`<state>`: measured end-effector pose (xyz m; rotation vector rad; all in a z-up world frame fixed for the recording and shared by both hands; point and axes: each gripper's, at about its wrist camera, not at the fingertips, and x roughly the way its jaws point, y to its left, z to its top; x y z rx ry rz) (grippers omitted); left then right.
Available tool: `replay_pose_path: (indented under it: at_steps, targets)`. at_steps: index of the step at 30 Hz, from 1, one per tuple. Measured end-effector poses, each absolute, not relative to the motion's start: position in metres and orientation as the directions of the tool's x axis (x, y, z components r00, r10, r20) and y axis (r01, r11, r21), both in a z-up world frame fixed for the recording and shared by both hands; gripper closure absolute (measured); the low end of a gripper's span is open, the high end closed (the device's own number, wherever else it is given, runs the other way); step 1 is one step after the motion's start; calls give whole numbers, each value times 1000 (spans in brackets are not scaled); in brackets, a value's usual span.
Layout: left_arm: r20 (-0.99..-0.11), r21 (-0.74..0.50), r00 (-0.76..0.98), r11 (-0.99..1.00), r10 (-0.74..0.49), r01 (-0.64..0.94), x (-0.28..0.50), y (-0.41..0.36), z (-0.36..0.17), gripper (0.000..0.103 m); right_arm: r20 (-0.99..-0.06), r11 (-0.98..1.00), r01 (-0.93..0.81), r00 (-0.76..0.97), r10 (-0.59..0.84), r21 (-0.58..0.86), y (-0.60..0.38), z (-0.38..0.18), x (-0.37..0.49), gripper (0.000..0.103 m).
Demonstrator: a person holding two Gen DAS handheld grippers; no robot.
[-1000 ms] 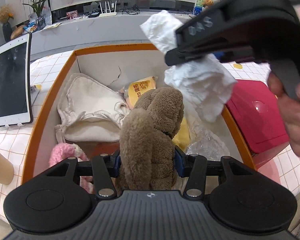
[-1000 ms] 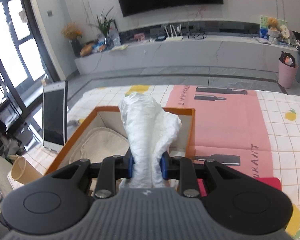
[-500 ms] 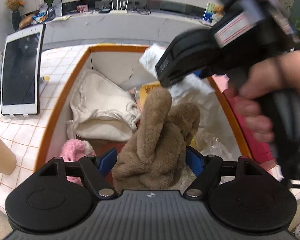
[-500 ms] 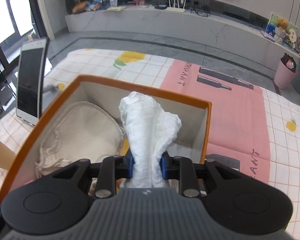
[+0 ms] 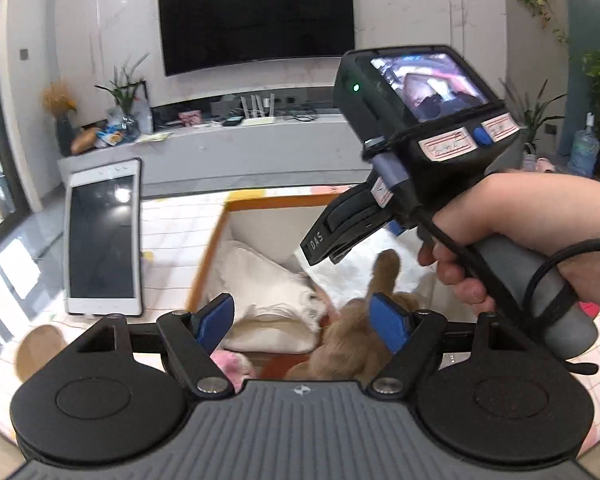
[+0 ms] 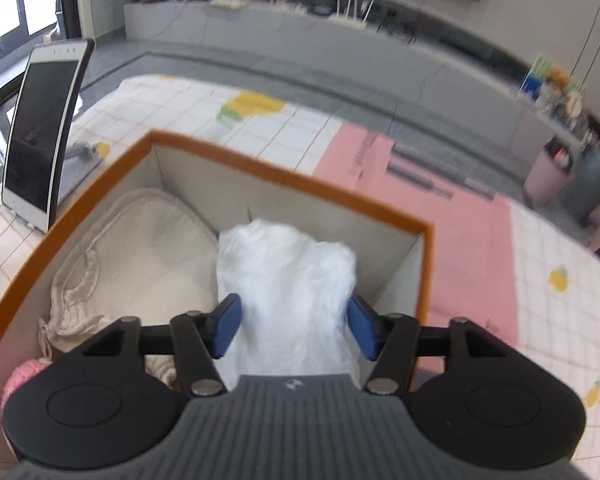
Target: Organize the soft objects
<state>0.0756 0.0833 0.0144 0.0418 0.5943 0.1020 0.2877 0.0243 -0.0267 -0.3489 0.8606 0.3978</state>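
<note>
The surface (image 6: 540, 300) wears a checked cloth with a pink mat (image 6: 440, 216) spread on it. On it stands the landmark, an orange-rimmed box (image 6: 284, 172) with pale inner walls, and the soft things lie inside it. A cream cloth bag (image 6: 140, 248) fills the box's left half. A crumpled white tissue (image 6: 288, 280) sits in the middle of the box, to the right of the bag. A brown plush toy (image 5: 352, 344) lies at the box's near edge, one limb sticking up in front of the tissue. A pink fuzzy thing (image 5: 230, 364) is in the near left corner; what it is I cannot tell. Left of the box, outside it, a white tablet (image 5: 102, 240) stands propped up.

The right gripper (image 6: 294, 326), held in a hand (image 5: 512, 232), has just been opening; its jaws are spread, with the tissue between the blue pads but no longer pinched. The left gripper (image 5: 306, 322) has also just been opening; its jaws stand wide apart above the box's near edge, the plush toy below them and free of both pads.
</note>
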Motion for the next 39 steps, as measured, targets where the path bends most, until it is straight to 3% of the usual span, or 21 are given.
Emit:
replay_pose_path:
  at_steps: [6,9,16,22,27,28,35,39]
  targets:
    - [-558,-28,825,991,91,-128,67,86,31,12,-717,877,-460,657,231,-138,16,6,269,14]
    - [-472,-11,873,990,120,-141,52,81,44,10,-680,881,-453,689,248,-137,5,30,257,12]
    - [-405,-8,909,994,99,-112,26,59,80,10,-558,923,-374,787,263,-93,-57,91,204,4]
    - [-308,0,951,1000,23,-24,0,25,90,10,-368,966,-257,901,231,-22,-143,102,127,3]
    - [-276,19,961,1000,1,4,-14,-2,81,9,-385,985,-157,907,171,67,-195,79,79,3]
    - [-276,10,961,1000,-13,16,-16,-6,77,5,-395,985,-154,902,173,80,-200,72,70,3]
    - [-257,22,966,999,-21,28,-34,-30,46,2,-431,991,-130,896,103,-34,-208,15,21,3]
    - [-296,57,955,998,-23,42,-33,-40,31,2,-432,991,-130,896,99,-41,-209,1,14,3]
